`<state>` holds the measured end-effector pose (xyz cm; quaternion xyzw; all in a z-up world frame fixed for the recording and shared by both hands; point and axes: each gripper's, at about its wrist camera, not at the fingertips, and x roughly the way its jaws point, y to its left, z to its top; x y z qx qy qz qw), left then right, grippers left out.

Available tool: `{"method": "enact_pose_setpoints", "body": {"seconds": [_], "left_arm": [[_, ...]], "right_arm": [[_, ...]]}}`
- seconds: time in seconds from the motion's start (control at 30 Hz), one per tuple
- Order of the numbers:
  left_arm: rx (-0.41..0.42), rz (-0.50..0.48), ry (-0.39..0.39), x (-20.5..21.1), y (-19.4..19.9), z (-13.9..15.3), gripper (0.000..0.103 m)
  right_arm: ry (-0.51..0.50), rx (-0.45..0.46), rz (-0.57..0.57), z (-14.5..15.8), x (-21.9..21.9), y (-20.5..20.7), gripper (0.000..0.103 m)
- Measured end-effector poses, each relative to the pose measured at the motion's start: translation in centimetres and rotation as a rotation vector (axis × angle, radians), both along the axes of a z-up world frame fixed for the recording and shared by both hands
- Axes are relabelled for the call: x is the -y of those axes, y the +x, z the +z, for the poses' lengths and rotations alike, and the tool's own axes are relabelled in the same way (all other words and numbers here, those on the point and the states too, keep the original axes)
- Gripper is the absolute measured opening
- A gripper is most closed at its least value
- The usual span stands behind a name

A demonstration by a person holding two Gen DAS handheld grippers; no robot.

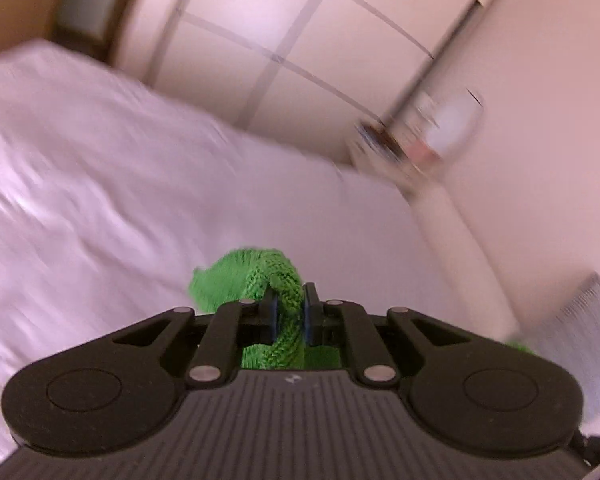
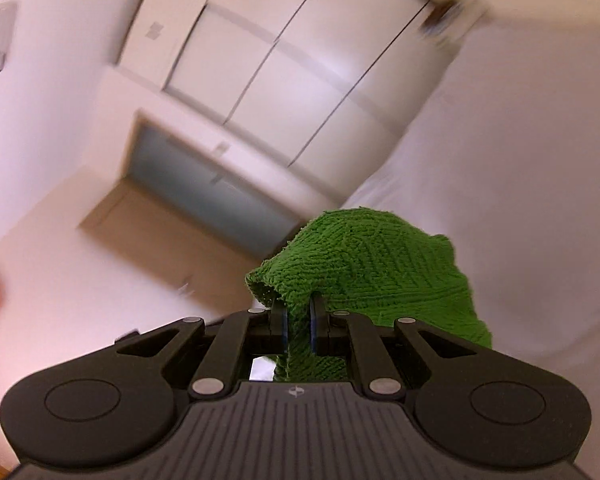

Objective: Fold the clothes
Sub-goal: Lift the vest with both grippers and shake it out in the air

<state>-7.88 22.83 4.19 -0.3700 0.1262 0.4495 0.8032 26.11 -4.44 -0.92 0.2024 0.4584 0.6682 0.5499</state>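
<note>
- Above the white bed [image 1: 100, 184], both my tongs are raised, each with a bunch of the same green knitted garment [image 2: 364, 272] in its grip.
- Left gripper [image 1: 290, 312]: jaws pressed together on a twisted rope of the green knit, which runs up between the blue pads and flops over to the left, just past the tips.
- Right gripper [image 2: 298, 326]: jaws likewise pinching the fabric; a larger hood of it bulges up and to the right of the tips.
- The rest of the garment hangs out of view below the tongs; I cannot tell whether any of it touches the bed.
- Background is motion-blurred in both views: white wardrobe doors [image 1: 300, 40] at the far side, a cluttered shelf [image 1: 416, 140] at far right.
- Judgement: this is the lift-and-spread step, with the fold itself not yet begun.
- Next move calls for drawing the two tongs apart to pull the edge taut, then lowering the garment flat on the bed.
- Risk: both grips hold bunched cloth, so the garment may land twisted.
</note>
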Motion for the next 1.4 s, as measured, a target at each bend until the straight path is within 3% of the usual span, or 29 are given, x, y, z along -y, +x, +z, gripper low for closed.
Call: {"method": "enact_pose_setpoints", "body": {"seconds": [0.17, 0.3, 0.4, 0.43, 0.53, 0.6, 0.67, 0.77, 0.87, 0.9, 1.0, 1.17, 1.27, 1.33, 1.4], "left_arm": [[-0.048, 0.070, 0.083, -7.1, -12.5, 4.8, 0.007], [-0.125, 0.045, 0.097, -11.6, -20.5, 5.1, 0.009], [-0.237, 0.036, -0.044, -15.2, -24.2, 0.5, 0.016], [-0.263, 0.048, -0.107, -15.5, -25.6, -1.6, 0.017], [-0.269, 0.085, -0.306, -13.7, -30.9, -8.7, 0.024], [-0.269, 0.113, -0.440, -12.1, -34.4, -13.4, 0.027], [-0.270, 0.143, -0.575, -8.4, -37.6, -18.2, 0.027], [-0.249, 0.193, -0.755, -2.2, -39.9, -23.7, 0.027], [-0.172, 0.220, -0.840, 2.7, -40.3, -26.0, 0.034], [-0.150, 0.225, -0.852, 3.7, -40.1, -26.5, 0.043], [-0.099, 0.236, -0.870, 6.4, -39.6, -28.7, 0.057], [0.061, 0.347, -0.871, 8.1, -40.0, -32.9, 0.067], [0.165, 0.458, -0.876, 8.4, -39.5, -35.4, 0.066], [0.213, 0.483, -0.871, 8.1, -38.7, -37.0, 0.060], [0.202, 0.489, -0.851, 8.1, -38.2, -37.4, 0.040]], "right_arm": [[0.083, -0.005, 0.096, 1.1, -6.5, -11.4, 0.010], [0.010, -0.024, 0.063, -0.7, -9.1, -21.0, 0.010], [-0.201, -0.020, -0.018, -4.3, -10.2, -26.0, 0.011], [-0.312, 0.013, -0.057, -6.3, -10.6, -27.4, 0.015], [-0.616, 0.084, -0.113, -11.9, -10.7, -30.0, 0.016], [-0.689, 0.119, -0.082, -13.7, -10.5, -31.1, 0.018], [-0.761, 0.154, -0.051, -15.4, -10.3, -32.2, 0.027], [-0.803, 0.171, -0.008, -17.3, -10.3, -33.0, 0.034], [-0.844, 0.188, 0.036, -19.1, -10.4, -33.8, 0.045], [-0.858, 0.194, 0.050, -19.7, -10.5, -34.1, 0.046], [-0.892, 0.206, 0.093, -21.8, -10.4, -34.3, 0.048], [-0.856, 0.162, 0.084, -24.9, -12.0, -32.7, 0.051], [-0.835, 0.135, 0.079, -26.8, -13.0, -31.7, 0.056], [-0.820, 0.118, 0.075, -28.1, -13.6, -31.1, 0.059], [-0.806, 0.101, 0.071, -29.3, -14.2, -30.4, 0.060]]}}
